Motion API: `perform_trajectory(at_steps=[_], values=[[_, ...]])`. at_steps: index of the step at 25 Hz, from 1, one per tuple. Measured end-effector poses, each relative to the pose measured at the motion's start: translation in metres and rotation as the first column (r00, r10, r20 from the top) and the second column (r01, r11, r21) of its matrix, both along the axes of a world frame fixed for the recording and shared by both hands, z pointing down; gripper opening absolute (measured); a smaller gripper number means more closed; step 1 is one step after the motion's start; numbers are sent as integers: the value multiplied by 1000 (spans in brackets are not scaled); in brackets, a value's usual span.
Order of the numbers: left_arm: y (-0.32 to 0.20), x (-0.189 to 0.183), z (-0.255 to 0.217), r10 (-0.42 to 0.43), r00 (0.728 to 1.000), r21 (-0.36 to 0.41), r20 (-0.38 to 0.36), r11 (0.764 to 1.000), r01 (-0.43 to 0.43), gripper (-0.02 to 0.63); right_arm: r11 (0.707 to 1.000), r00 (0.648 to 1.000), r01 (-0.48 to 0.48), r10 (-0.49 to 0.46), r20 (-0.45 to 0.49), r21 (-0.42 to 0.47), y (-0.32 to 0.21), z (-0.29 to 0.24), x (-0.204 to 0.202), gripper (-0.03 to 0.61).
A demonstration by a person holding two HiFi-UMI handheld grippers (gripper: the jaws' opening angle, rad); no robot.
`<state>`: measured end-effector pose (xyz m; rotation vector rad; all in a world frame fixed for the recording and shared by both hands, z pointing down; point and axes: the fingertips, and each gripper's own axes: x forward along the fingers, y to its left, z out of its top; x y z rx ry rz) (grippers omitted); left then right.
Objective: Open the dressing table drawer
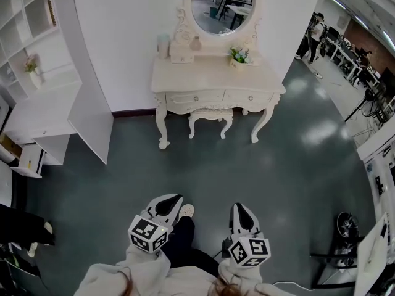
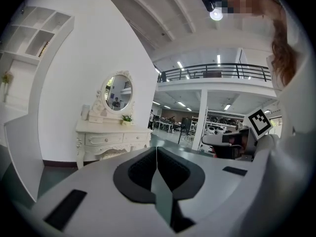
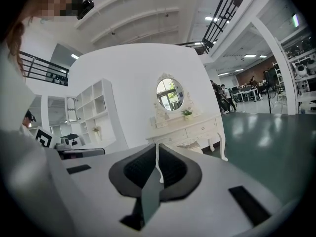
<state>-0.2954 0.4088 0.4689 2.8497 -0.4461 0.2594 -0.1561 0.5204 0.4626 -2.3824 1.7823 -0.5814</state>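
Note:
A cream dressing table (image 1: 216, 79) with an oval mirror (image 1: 222, 5) stands against the white wall, far ahead of me. Its two front drawers (image 1: 196, 97) are closed, each with a small knob. Both grippers are low and near my body, well short of the table. My left gripper (image 1: 174, 200) is shut with nothing in it, and the table (image 2: 111, 137) shows left of its jaws. My right gripper (image 1: 241, 209) is shut and empty too. In the right gripper view the table (image 3: 190, 130) lies just beyond the jaw tips.
A matching stool (image 1: 210, 117) is tucked under the table. Small bottles and a flower pot (image 1: 238, 57) sit on the tabletop. White shelving (image 1: 37, 48) and a panel (image 1: 92, 122) stand at left. Desks, tripods and people (image 1: 311, 36) fill the right side. Grey-green floor (image 1: 247, 171) lies between.

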Motion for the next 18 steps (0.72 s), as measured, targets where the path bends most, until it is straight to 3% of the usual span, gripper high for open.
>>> perform_trajectory(at_steps=[11,18], values=[[-97,59,-16,-23,1000,23,-8,999,23,20,1000,1000,5,-4,-4,8,-93,-13,64,41],[-148,89,-24,7,1000,18,-25,1000,-6,20,1000,1000,-10,10,-10,3,-143,-17,91,41]])
